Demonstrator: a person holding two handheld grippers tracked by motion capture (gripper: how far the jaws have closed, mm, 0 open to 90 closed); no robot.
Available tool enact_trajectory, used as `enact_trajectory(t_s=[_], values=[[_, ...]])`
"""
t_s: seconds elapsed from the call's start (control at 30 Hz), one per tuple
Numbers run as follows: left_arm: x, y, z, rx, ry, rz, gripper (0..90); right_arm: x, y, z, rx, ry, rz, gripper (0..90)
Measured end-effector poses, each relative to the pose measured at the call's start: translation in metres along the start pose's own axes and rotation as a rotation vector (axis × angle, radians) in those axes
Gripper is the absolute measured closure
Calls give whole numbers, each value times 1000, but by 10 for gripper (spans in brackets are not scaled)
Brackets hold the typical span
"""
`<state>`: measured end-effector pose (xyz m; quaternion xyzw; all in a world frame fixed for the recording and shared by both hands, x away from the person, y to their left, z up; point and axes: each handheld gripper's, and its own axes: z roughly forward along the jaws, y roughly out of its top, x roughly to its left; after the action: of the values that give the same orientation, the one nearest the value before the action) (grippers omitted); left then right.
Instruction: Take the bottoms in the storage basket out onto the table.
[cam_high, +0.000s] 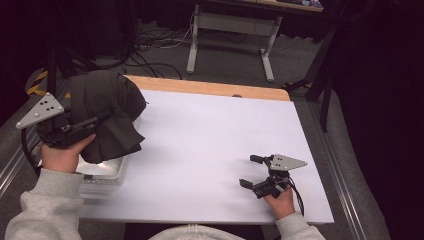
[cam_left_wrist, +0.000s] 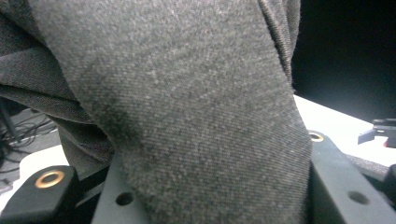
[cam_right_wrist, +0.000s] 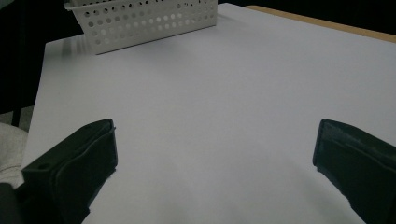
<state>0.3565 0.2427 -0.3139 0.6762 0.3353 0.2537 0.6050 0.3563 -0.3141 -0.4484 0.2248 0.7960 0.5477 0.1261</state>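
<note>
Nearest the person, bottom right of the high view: right hand (cam_high: 281, 202) resting on the white table (cam_high: 210, 150) w/ the right gripper (cam_high: 252, 171) pointing left across the surface. Its jaws are spread wide, nothing btwn them. In the right gripper view the two black jaws sit far apart at the bottom corners, bare tabletop in the gap, and the gripper (cam_right_wrist: 215, 154) looks toward the white perforated basket (cam_right_wrist: 144, 21) at the far end.

Bottom left of the high view: grey sleeve, then the left hand (cam_high: 62, 155) wrapped round the left gripper (cam_high: 97, 122), grey three-cornered plate on top. This gripper is pinching the dark grey cloth (cam_high: 107, 112): jaws pressed together on a fold of it. The cloth is bunched up and hangs off the jaw end, lifted above the basket (cam_high: 107, 172) (its white rim peeks out just under the lowest fold; can't tell if fabric touches it). The bulk of the cloth sits ahead of and above the gripper, draping right and down over the table's left edge area.

Left gripper view: the cloth (cam_left_wrist: 187, 116) is right up against the lens, a broad twill-weave fold running down btwn the jaw bases, more folds behind at left. At far right edge, a bit of white table and the other gripper's black tip.

Farther off: wooden strip (cam_high: 210, 89) along the table's far edge, then floor cables and a grey desk frame (cam_high: 232, 37).
</note>
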Motion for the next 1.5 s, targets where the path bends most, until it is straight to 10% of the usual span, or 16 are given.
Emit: enact_trajectory(t_s=[1.5], values=[[-85, 3, 93, 17, -280, 34, 588, 0, 0, 0, -2, 5, -1, 8]])
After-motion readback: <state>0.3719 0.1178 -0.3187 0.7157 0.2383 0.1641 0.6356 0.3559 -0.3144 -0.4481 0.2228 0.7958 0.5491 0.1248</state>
